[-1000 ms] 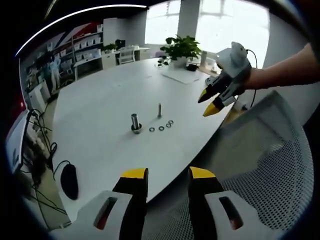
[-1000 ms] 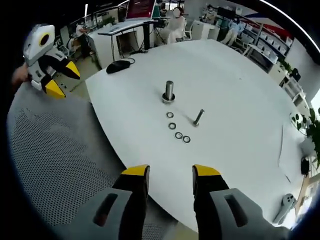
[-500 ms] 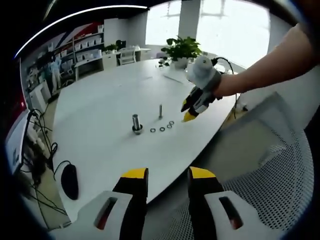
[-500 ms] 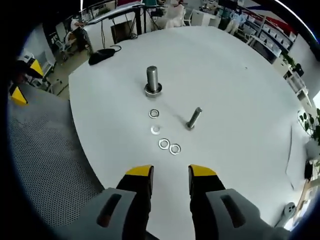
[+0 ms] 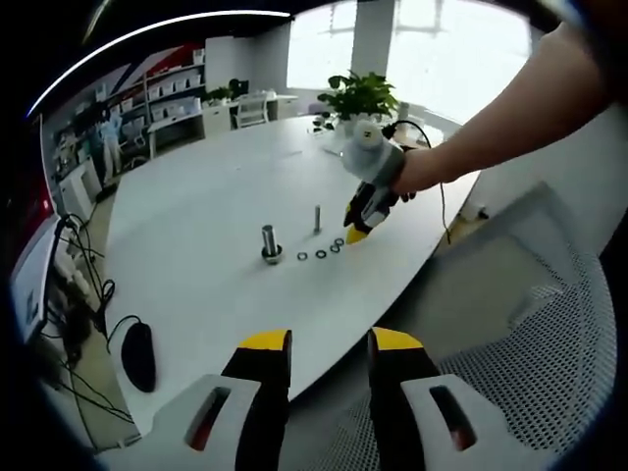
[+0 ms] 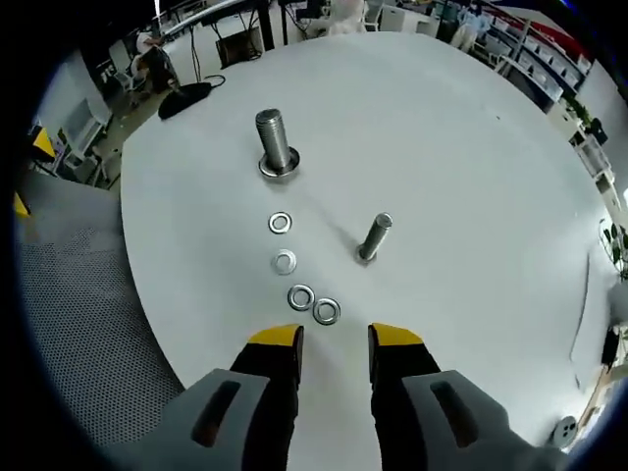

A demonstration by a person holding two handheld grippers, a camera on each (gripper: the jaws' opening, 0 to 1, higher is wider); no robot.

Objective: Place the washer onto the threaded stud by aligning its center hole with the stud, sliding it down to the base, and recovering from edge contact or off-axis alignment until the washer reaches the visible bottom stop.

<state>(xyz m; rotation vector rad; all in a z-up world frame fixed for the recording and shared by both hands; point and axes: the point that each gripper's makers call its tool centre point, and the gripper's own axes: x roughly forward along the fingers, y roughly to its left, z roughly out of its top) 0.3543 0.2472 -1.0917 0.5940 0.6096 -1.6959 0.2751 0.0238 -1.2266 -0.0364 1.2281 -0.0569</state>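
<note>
Hovering with jaws narrowly parted, the right tool (image 6: 334, 339) should straddle the nearest washer (image 6: 326, 312) squarely before pinching its rim.

The left claw (image 5: 329, 345) has two black fingers capped in yellow, each rising from a pale grey moulded shell with a long slot; inside the slots something reddish-orange shows. The right claw (image 6: 335, 337) is built the same way: yellow tips, black fingers, light grey housings with dark slots. Seen from the left gripper view, the right claw (image 5: 355, 234) carries a white rounded body and a thin dark cable trailing from it. The person's forearm (image 5: 491, 123) behind it is bare; any sleeve probably lies beyond the picture's edge.
</note>
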